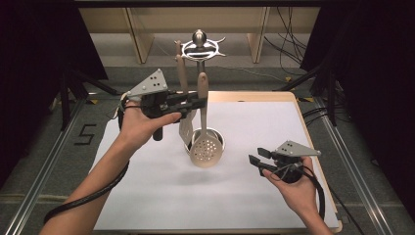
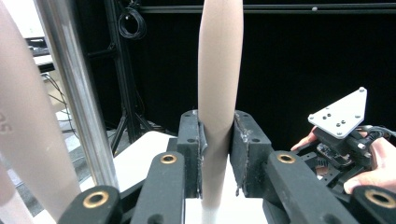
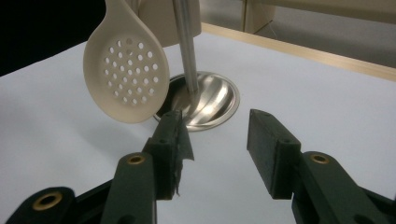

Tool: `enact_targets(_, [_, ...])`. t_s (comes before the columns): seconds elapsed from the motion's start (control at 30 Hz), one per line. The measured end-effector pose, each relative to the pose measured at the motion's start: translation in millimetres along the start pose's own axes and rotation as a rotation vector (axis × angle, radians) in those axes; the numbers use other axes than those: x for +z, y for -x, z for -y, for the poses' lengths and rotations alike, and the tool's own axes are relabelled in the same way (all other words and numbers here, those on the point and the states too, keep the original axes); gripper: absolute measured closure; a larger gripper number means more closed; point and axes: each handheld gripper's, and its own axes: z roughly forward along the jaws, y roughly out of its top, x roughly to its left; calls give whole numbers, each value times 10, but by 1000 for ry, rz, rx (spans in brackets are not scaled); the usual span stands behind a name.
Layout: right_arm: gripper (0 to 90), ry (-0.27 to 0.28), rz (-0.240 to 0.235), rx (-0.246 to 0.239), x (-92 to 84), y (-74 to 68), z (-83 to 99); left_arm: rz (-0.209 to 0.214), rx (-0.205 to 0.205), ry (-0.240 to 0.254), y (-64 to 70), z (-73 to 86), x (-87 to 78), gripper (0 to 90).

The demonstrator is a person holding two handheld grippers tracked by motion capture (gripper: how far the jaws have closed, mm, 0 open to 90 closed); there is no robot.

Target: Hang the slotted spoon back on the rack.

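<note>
- Cream plastic, a slotted spoon (image 1: 205,142) hangs upright beside the steel rack (image 1: 199,49) at the counter's (image 1: 161,196) centre, its perforated bowl low over the rack's round base (image 3: 210,100).
- The left gripper (image 1: 198,103) comes in from nine o'clock, its jaws clamped narrowly on the spoon's handle (image 2: 217,93).
- The right gripper (image 1: 258,155) rests at four o'clock, jaws wide and empty.
- Judged step: hanging the spoon on, or lifting it off, the rack; the next move calls for a careful vertical lift to the hook ring.
- Hard to tell: whether the handle's top is hooked. A second utensil (image 1: 182,68) is partly hidden behind the left gripper.
</note>
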Motion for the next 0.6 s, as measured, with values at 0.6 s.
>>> enact_targets(0.6, [566, 41, 16, -48, -22, 26, -8, 11, -1, 9, -61, -95, 42, 741])
